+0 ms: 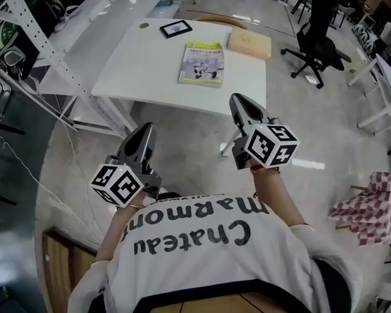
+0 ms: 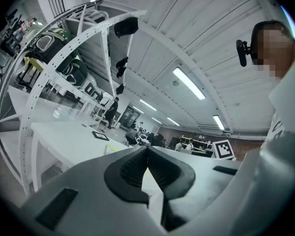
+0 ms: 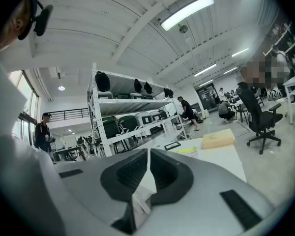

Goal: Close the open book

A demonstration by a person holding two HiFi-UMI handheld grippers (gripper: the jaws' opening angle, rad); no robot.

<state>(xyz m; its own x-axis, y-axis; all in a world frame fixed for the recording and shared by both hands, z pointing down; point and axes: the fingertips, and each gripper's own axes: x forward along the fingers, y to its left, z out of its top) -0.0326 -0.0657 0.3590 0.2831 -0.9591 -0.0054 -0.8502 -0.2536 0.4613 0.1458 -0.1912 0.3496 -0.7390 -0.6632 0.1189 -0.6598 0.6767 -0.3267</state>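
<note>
The book (image 1: 202,62) lies flat on the white table (image 1: 150,70), its printed face with a yellow-green top band turned up. Its edge also shows in the left gripper view as the book (image 2: 115,149) and in the right gripper view as the book (image 3: 188,151). Both grippers are held short of the table, over the floor and near the person's body. The left gripper (image 1: 145,129) points at the table's near edge, and its jaws (image 2: 147,148) meet at the tips with nothing between them. The right gripper (image 1: 238,100) is shut and empty too, as the right gripper view (image 3: 148,151) shows.
A black framed picture (image 1: 175,29) and a tan flat box (image 1: 249,43) lie at the table's far side. White shelving (image 1: 45,44) stands to the left, and black office chairs (image 1: 316,38) to the right. A checked cloth (image 1: 368,207) hangs at the far right.
</note>
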